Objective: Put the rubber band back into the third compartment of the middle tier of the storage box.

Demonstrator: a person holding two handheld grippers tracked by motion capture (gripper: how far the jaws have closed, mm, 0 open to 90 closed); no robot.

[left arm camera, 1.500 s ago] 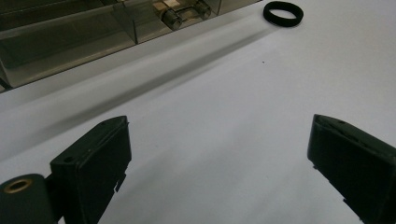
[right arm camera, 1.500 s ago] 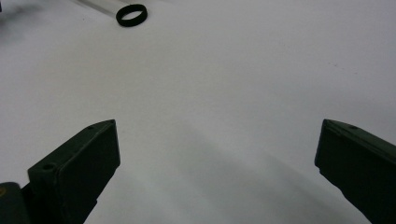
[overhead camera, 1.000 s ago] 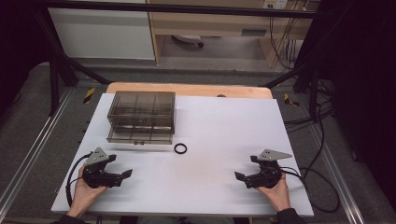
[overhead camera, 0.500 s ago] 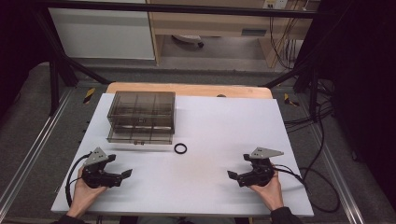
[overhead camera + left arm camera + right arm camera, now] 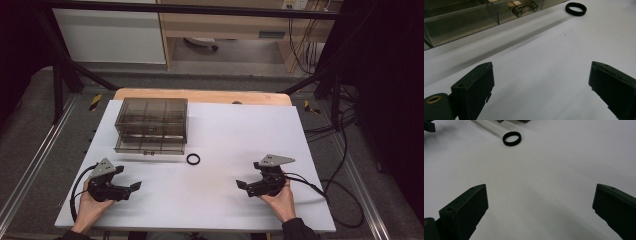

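Lying flat on the white table point(image 5: 240, 130), a small black ring point(image 5: 193, 159) is seen just in front of the tinted organiser box point(image 5: 152, 125), close to its near edge but apart from it. In the right gripper view the ring point(image 5: 511, 138) sits ahead and to the left of the jaw line; in the left gripper view it point(image 5: 576, 8) is found far ahead, toward the upper right, beside the box's latch point(image 5: 524, 7).

Right gripper point(image 5: 246, 187): held low over the table on the person's right, pointed toward the ring, jaws spread wide with nothing between them. It is judged the nearer of the two to the ring, though a fair stretch of bare table lies between. Left gripper point(image 5: 131, 189): held low at the near left, jaws likewise wide apart and empty, well apart from ring and box.

The work in hand is taken to be an approach to the ring, with the grasp not yet begun.

Risks, as judged from here:
- The ring is thin and lies flat; jaw tips brought down too high would close over it, and too low would scrape the table.
- A closing jaw meeting one side first could push the ring along the smooth surface, possibly against the box.
- A squeeze across the outer rim could let the ring flip or spring out.
- The box front stands near; a wide-open jaw coming in from the side could strike it.
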